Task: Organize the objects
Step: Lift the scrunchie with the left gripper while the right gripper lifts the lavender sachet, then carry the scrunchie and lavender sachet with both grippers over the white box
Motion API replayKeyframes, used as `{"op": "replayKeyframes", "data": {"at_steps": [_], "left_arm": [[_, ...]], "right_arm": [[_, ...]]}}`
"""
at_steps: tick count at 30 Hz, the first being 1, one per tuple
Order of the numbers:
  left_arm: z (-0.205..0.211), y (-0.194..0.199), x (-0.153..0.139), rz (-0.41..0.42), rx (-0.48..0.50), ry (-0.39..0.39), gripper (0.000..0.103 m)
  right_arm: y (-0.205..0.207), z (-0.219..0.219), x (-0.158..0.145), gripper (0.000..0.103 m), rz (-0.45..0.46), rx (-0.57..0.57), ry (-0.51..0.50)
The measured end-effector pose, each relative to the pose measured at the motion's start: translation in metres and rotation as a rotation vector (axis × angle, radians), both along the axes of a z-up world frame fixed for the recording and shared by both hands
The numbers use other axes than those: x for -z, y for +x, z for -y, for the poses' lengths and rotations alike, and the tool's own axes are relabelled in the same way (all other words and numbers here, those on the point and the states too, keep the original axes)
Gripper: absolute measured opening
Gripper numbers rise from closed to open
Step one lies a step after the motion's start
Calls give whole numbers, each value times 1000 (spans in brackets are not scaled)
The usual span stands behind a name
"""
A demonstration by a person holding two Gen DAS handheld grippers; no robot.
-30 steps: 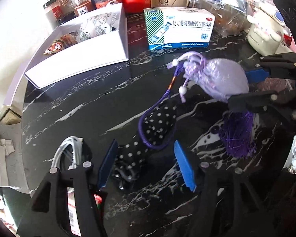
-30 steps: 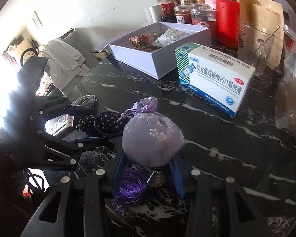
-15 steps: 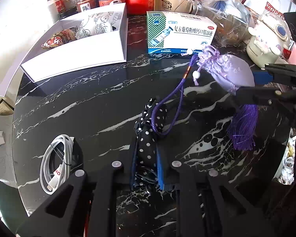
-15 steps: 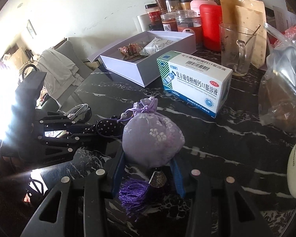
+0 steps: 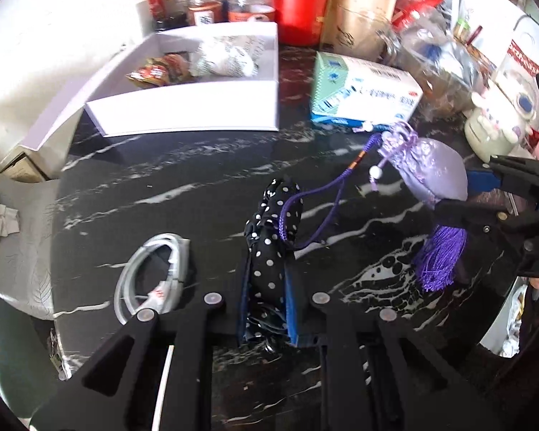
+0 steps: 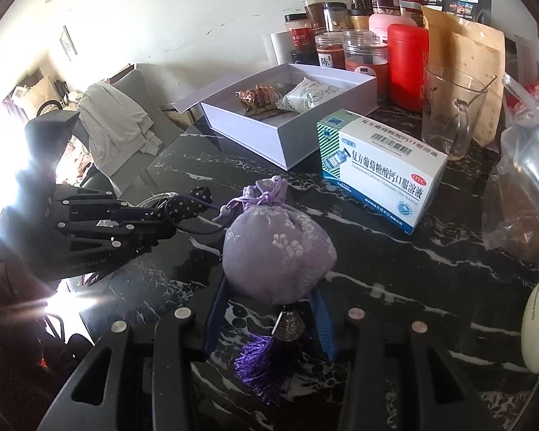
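Observation:
My left gripper (image 5: 267,287) is shut on a black polka-dot cloth item (image 5: 271,237) and holds it above the black marble table (image 5: 183,179). It shows in the right wrist view (image 6: 187,208) too. My right gripper (image 6: 269,301) is shut on a purple sachet pouch (image 6: 276,251) with a purple tassel (image 6: 262,362), held above the table. The pouch (image 5: 431,172) is at the right in the left wrist view. Its purple cord (image 5: 327,190) loops around the polka-dot item. An open white box (image 6: 291,115) with snack packets stands at the back.
A blue and white medicine box (image 6: 377,168) lies by the white box. A coiled white cable (image 5: 154,280) lies at the left near the table edge. Jars, a red canister (image 6: 408,61), a glass mug (image 6: 449,118), bags and a white figurine (image 5: 492,125) crowd the back and right.
My left gripper closed on the polka-dot item and lifted it. My right gripper raised the pouch higher, pulling its cord taut around the polka-dot item.

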State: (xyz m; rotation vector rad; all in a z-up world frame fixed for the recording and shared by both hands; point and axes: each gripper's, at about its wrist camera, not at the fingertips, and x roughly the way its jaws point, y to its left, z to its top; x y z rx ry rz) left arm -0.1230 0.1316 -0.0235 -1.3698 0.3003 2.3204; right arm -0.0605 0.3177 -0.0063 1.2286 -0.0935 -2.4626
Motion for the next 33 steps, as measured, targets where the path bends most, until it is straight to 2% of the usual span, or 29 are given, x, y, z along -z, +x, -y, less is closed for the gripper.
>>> {"op": "replayKeyframes", "data": {"at_steps": [10,18,33], "left_arm": [[25,-7,-40,-54,-47,34,16],[36,-20,-65,-85,-76,31,16],[32,-76,-73,-74,-63,12,16]], "right_arm": [[-10,26,-35,44,-81,-78,31],[-24,39,-55,44,-123,-123,43],[-75,46,-63,44,-124,-138,56]]}}
